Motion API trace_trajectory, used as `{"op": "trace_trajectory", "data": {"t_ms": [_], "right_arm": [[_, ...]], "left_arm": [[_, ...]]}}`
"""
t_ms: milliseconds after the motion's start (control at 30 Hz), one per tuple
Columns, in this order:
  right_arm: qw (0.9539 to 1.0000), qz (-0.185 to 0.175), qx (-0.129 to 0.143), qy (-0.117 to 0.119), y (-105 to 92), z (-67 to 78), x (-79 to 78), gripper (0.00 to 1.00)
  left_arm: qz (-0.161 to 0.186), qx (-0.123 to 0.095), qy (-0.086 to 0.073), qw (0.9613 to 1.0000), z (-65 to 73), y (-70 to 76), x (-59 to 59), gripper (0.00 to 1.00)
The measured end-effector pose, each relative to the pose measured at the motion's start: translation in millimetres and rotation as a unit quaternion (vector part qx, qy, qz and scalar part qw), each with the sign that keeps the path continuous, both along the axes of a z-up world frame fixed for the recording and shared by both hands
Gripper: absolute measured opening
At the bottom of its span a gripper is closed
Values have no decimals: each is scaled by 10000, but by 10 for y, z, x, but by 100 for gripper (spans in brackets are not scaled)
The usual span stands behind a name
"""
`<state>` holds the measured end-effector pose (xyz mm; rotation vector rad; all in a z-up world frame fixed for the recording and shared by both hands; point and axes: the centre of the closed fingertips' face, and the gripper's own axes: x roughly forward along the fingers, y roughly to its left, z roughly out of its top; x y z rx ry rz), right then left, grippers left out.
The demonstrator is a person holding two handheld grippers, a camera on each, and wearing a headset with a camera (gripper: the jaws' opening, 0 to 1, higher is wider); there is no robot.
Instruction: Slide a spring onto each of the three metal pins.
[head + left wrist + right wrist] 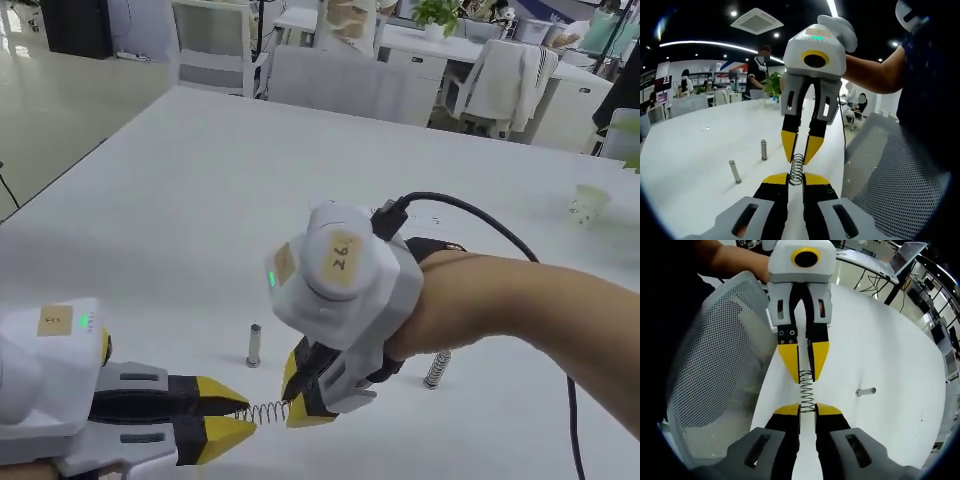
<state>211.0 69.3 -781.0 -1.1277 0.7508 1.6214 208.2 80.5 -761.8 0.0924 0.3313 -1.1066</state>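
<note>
Nearest you, above the desk's (200, 200) front edge, the left tongs (235, 415) and right tongs (295, 395) meet tip to tip. Each pair is drawn narrow onto one end of the same spring (262, 410), which hangs level between them, clear of the surface. The spring looks light, thin-wired and springy along its length. It would likely bow or flick away if squeezed mid-coil, so grip the last few turns at one end and leave the other end open for the pin. Just beyond stands a bare pin (254, 345), upright. Near it, to your right, a loaded pin (437, 368) wears its coil. Farthest off, chairs (340, 80) line the desk's far edge.
</note>
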Motion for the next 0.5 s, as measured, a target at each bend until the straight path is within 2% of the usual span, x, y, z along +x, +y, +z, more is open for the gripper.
{"op": "trace_trajectory", "data": {"t_ms": [500], "right_arm": [[10000,-80,-15,40,5,-24,15,10]], "left_arm": [[1,-51,53,10000,16,-11,7,1]]}}
